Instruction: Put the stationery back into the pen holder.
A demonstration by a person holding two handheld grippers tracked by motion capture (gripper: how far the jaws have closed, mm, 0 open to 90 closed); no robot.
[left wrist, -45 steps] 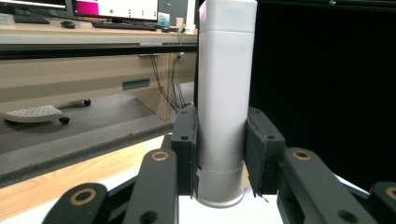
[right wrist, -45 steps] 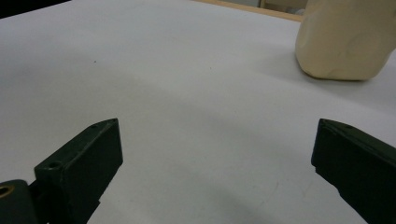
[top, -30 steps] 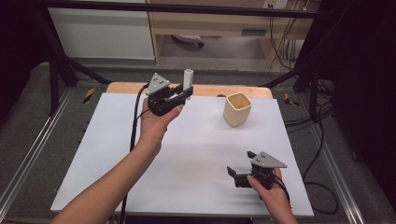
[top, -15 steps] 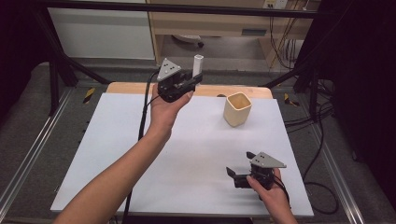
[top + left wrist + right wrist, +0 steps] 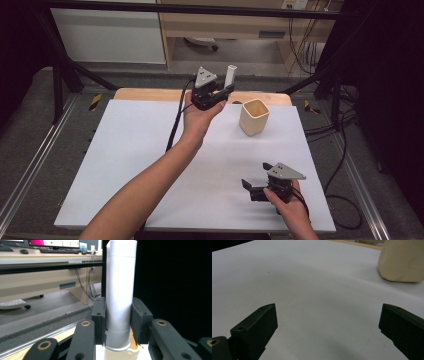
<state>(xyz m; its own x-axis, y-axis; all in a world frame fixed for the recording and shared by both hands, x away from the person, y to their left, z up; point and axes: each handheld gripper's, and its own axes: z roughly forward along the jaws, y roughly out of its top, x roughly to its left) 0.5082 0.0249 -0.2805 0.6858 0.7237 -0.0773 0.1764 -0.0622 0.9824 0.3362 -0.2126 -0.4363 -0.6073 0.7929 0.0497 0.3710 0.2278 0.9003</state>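
Table (image 5: 150,95): wooden top, bare strip visible along far edge only. White sheet (image 5: 135,165) covers nearly all of it. Cream square cup (image 5: 254,117) stands upright on the sheet, far side, right of centre. Right gripper (image 5: 252,189) sits low over the sheet near the front-right; contact unclear.

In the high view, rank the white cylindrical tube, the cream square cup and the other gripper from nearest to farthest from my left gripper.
1. White cylindrical tube, clamped in the left gripper.
2. Cream square cup, on the table to its right.
3. Right gripper, at the table's near right edge.
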